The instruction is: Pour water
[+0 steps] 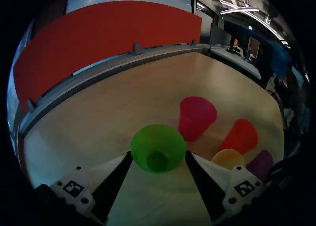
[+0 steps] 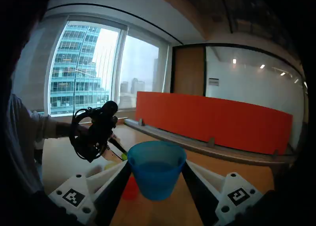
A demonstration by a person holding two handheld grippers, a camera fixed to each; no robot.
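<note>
Your left gripper [image 1: 158, 154] has its jaws pinching the green cup [image 1: 158, 147] by its sides, right at the fingertips, so you're looking straight into its mouth. Your right gripper [image 2: 157, 165] is clamped the same way on the blue cup [image 2: 156, 176], upright with what looks like water in it. Just past the green one, a pink cup [image 1: 196, 117], red cup [image 1: 239, 136], yellow cup [image 1: 228, 158] and purple cup [image 1: 260, 163] sit bunched together on the wooden table [image 1: 118, 103].

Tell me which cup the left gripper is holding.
The green cup, gripped between the left gripper's fingers; the pink cup, orange cup, yellow cup and purple cup sit on the table.
</note>
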